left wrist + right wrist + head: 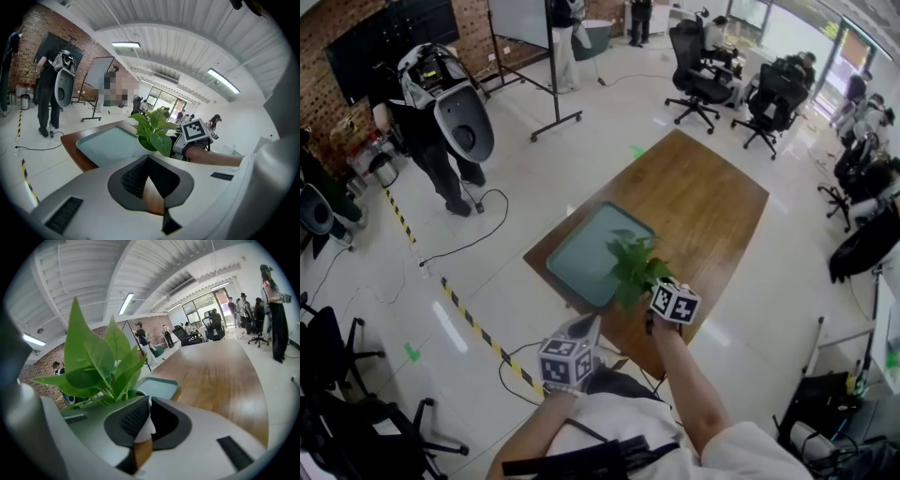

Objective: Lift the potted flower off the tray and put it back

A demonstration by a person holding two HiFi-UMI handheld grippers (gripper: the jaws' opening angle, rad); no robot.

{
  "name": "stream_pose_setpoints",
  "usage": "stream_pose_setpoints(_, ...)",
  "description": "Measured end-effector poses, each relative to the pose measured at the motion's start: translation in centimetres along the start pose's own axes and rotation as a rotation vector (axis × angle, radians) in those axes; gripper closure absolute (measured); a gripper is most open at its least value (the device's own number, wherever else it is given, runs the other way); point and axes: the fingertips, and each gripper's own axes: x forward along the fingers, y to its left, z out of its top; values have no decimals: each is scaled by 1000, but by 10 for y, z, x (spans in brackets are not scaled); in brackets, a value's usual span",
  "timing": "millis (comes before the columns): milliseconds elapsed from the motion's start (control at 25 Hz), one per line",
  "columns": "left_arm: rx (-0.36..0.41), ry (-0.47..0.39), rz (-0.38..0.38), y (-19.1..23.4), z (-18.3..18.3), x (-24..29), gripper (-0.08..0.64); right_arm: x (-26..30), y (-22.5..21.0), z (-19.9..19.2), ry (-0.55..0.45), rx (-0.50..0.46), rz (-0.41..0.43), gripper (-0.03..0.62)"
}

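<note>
My right gripper (149, 400) pinches the potted flower (633, 263) by its white rim. The lift appears done, with the flower raised over the near corner of the tray (579, 255). My left gripper (149, 158) is pressed together and empty. Remaining: set the flower back down.

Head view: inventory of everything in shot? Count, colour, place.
table: one, brown wood, mid-floor
tray: one, grey-green, on the table's near-left part
potted flower: one, green leaves, pale pot, at the tray's near corner
office chairs: several, black, top right and left edge
whiteboard on stand: one, white, top centre
standing person: one, dark clothes, grey pack, top left
other people: several, dark clothes, top and right edges
hazard tape: one strip, yellow-black, floor at left
left claw: one, grey, shut and empty, by the table's near edge
right claw: one, grey, shut on the potted flower
</note>
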Motion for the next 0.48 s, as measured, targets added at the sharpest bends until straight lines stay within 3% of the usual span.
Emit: stream_pose_setpoints(480,-79,-46,129,65,19,-16,565,81,61,-5,79,17,89,571)
